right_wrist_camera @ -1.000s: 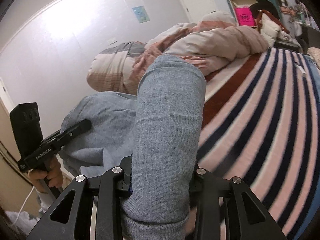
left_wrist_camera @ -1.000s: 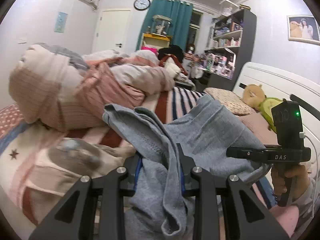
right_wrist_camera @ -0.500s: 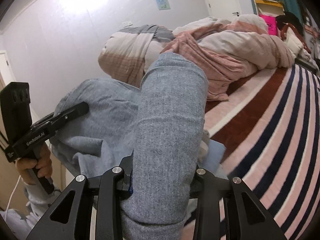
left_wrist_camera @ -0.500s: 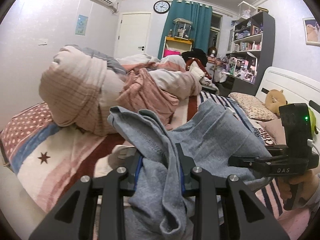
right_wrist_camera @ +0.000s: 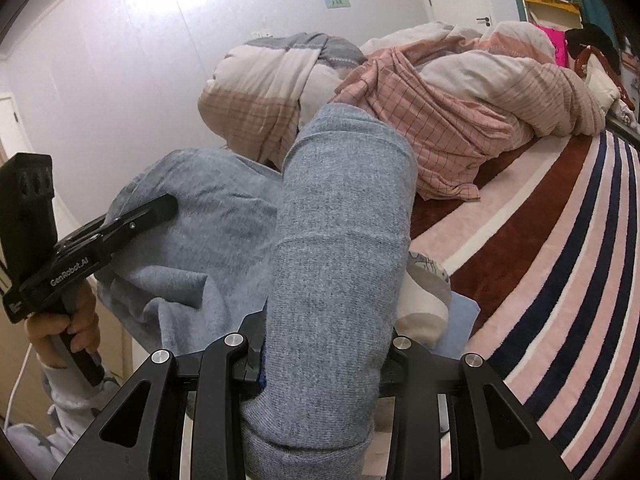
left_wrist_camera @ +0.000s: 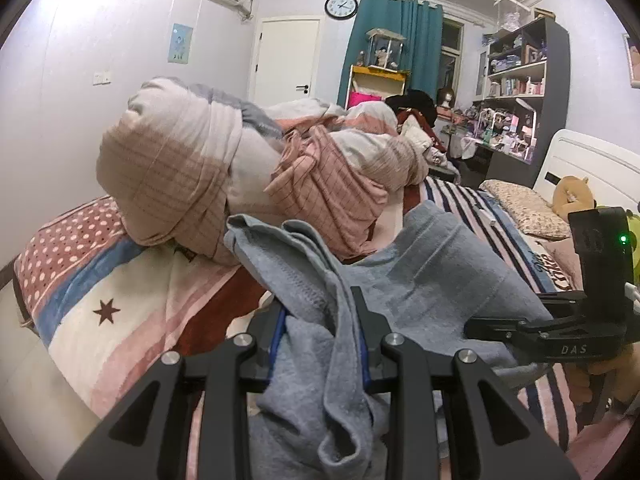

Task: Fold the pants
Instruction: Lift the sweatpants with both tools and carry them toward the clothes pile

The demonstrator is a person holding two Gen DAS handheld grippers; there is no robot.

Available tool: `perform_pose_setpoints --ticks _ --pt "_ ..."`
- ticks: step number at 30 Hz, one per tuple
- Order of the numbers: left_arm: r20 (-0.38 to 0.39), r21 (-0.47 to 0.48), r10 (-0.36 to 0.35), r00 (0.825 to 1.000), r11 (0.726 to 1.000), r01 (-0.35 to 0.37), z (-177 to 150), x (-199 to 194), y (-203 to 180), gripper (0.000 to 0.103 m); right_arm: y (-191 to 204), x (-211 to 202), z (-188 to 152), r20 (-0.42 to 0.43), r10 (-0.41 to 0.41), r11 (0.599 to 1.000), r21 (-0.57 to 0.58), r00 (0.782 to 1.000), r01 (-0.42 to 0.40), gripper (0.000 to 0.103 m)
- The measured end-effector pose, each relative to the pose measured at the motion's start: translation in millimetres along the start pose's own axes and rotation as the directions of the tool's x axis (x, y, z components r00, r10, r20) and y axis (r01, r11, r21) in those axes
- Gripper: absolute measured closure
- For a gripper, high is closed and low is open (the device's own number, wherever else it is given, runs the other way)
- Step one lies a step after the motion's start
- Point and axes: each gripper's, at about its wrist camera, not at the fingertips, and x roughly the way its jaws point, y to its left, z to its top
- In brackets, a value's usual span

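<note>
While both grippers point down toward the bed [left_wrist_camera: 120, 320], the grey pants [left_wrist_camera: 432, 280] hang between them above the striped cover [right_wrist_camera: 560, 280]. The left gripper [left_wrist_camera: 320, 316] is clamped on a bunched fold of the pants: the cloth rises from between its two fingers, spills forward over them in ridges, and drops down past the jaws toward the camera. From there the fabric stretches across to the right gripper [left_wrist_camera: 492, 326], which shows at the right edge of the left wrist view, held by a hand [left_wrist_camera: 596, 376].

In the right wrist view, the right gripper [right_wrist_camera: 324, 328] is closed on a thick rolled band of the pants [right_wrist_camera: 344, 220], which fills the gap between the jaws and stands up over them like a tube. Behind it the rest of the cloth sags toward the left gripper [right_wrist_camera: 164, 204], whose finger tips press into the fabric; a hand [right_wrist_camera: 68, 328] grips its handle. A bundled checked quilt [right_wrist_camera: 460, 120] lies just beyond the pants.
</note>
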Motion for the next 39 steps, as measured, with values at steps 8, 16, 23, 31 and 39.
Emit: perform_pose_setpoints --ticks 8,16,23,31,39 --pt "-0.034 -0.027 0.051 0.998 0.998 -0.052 -1.9 22.0 15.9 0.078 -2.6 18.6 2.3 -0.031 -0.019 1.0 -0.009 0.999 0.019 0.075" --pt "-0.04 -0.017 0.06 0.997 0.998 -0.061 -3.2 28.5 12.2 0.078 -8.2 17.0 0.6 -0.027 -0.039 0.999 0.0 0.999 0.039 0.075" --pt "-0.04 -0.01 0.061 0.997 0.998 -0.062 -1.8 31.1 10.2 0.078 -8.8 15.4 0.0 -0.029 -0.051 0.999 0.009 0.998 0.051 0.075" --pt "-0.045 -0.004 0.052 0.998 0.999 -0.052 -1.0 36.5 4.3 0.077 -10.2 9.2 -0.4 -0.021 -0.062 0.998 0.019 0.998 0.063 0.075" --pt "-0.053 0.027 0.105 0.993 0.994 -0.104 -1.2 34.6 -6.3 0.07 -10.2 9.2 -5.3 -0.033 -0.075 0.997 0.013 0.997 0.076 0.071"
